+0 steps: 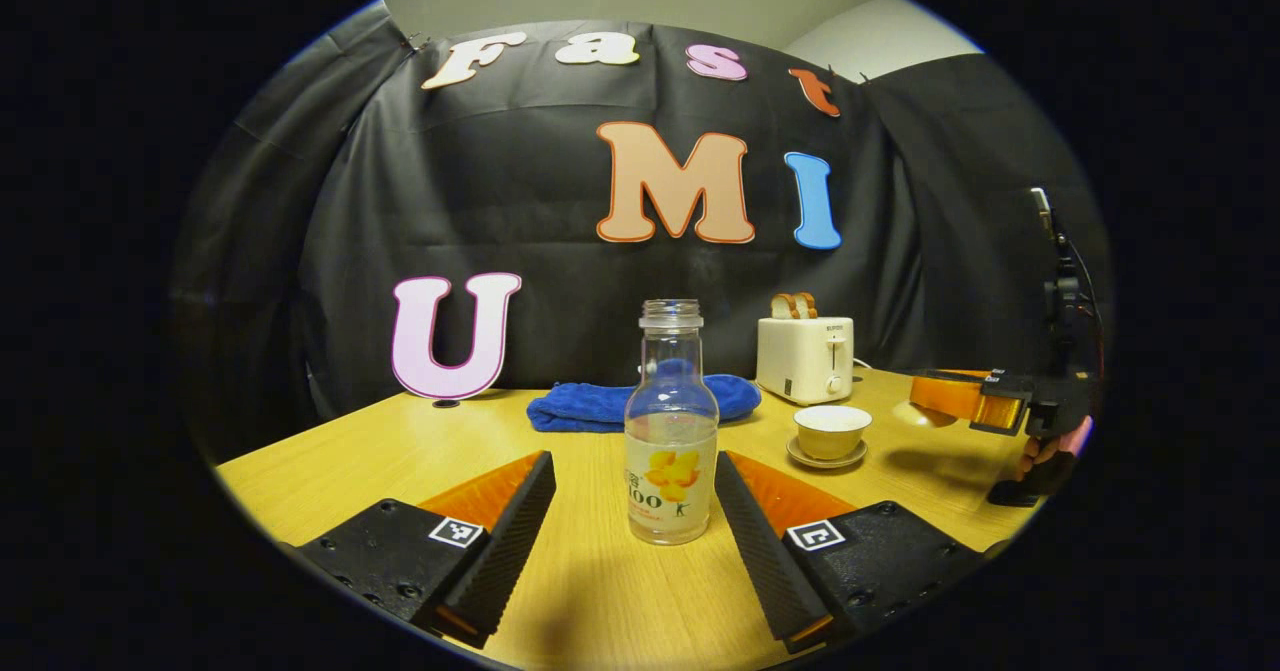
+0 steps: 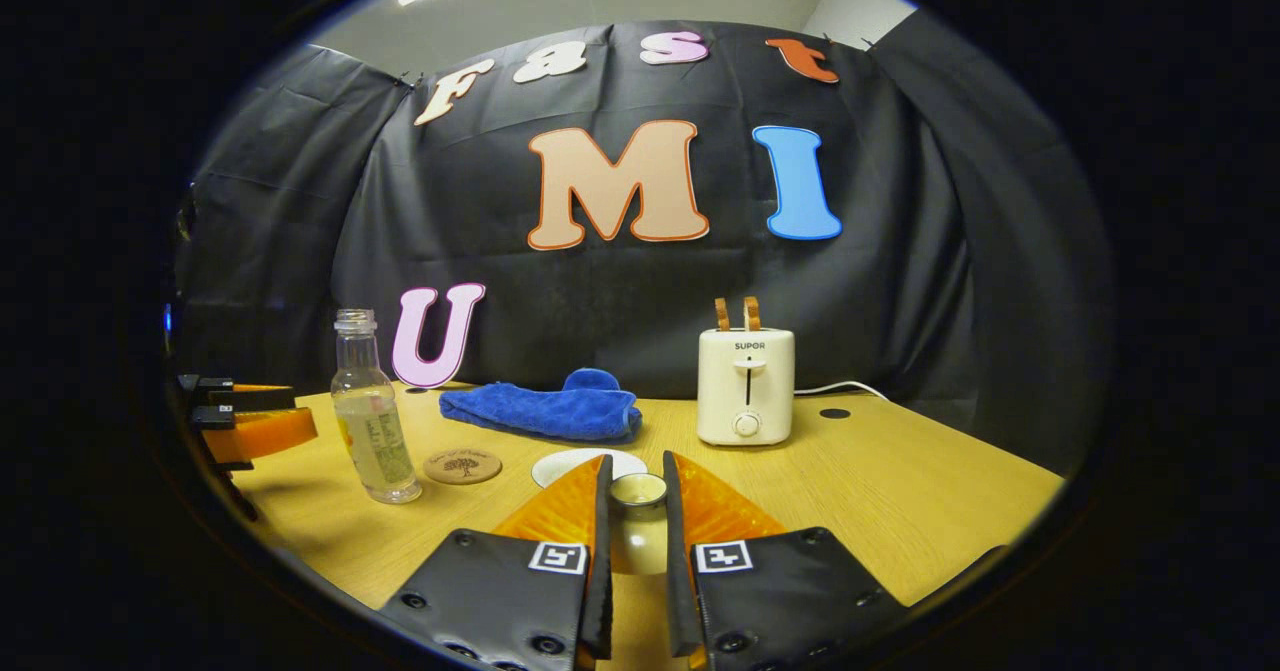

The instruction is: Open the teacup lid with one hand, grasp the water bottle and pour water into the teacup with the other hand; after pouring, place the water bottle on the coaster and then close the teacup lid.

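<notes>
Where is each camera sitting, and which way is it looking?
Left gripper view: rides on the left gripper, low over the table, facing the booth wall. Its own open fingers flank the water bottle; the right gripper and a hand are far right.
Right gripper view: rides on the right gripper, facing the same wall, toaster ahead. Its own fingers pinch the teacup lid; the left gripper is far left.
Shared: water bottle, toaster, blue cloth, table.

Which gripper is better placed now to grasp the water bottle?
Left. The left gripper is open, with the water bottle standing between its fingers. The right gripper is shut on the teacup lid, farther from the bottle.
</notes>
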The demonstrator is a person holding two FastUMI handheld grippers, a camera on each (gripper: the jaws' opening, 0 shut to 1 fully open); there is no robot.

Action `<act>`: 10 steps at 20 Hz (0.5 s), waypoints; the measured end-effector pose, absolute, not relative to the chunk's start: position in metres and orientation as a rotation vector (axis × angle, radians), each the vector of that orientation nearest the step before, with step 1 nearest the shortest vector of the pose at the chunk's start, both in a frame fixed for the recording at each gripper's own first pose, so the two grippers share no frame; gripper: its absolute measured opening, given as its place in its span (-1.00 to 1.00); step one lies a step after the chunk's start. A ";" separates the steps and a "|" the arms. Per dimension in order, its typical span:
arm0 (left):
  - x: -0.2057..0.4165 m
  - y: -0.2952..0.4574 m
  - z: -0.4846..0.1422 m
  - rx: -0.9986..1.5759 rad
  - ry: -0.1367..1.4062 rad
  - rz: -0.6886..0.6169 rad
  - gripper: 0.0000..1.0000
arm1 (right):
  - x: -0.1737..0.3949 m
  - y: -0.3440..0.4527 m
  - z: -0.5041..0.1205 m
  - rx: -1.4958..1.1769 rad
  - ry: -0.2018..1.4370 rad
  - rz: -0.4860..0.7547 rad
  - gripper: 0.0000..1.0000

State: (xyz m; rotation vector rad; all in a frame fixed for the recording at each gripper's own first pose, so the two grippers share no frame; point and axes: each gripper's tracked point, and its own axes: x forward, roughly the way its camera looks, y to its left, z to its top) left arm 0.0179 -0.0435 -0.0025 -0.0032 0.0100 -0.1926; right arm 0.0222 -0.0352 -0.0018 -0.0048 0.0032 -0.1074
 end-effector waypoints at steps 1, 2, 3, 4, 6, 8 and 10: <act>0.023 -0.047 -0.004 -0.003 0.019 -0.202 0.82 | 0.018 -0.037 -0.001 -0.004 0.002 -0.114 -0.50; 0.027 -0.051 -0.006 0.001 0.033 -0.210 0.87 | 0.014 -0.039 -0.001 -0.005 0.000 -0.118 -0.50; 0.030 -0.054 -0.010 0.006 0.049 -0.218 0.87 | 0.010 -0.040 -0.001 -0.004 0.000 -0.120 -0.50; 0.035 -0.057 -0.012 0.010 0.064 -0.226 0.88 | 0.008 -0.040 -0.001 -0.005 -0.001 -0.121 -0.50; 0.046 -0.062 -0.018 0.016 0.102 -0.231 0.88 | 0.002 -0.041 0.000 -0.005 0.000 -0.126 -0.48; 0.052 -0.064 -0.023 0.018 0.134 -0.230 0.88 | -0.002 -0.044 0.000 -0.006 -0.001 -0.132 -0.50; 0.060 -0.067 -0.026 0.017 0.158 -0.236 0.87 | -0.004 -0.044 -0.001 -0.005 0.001 -0.133 -0.51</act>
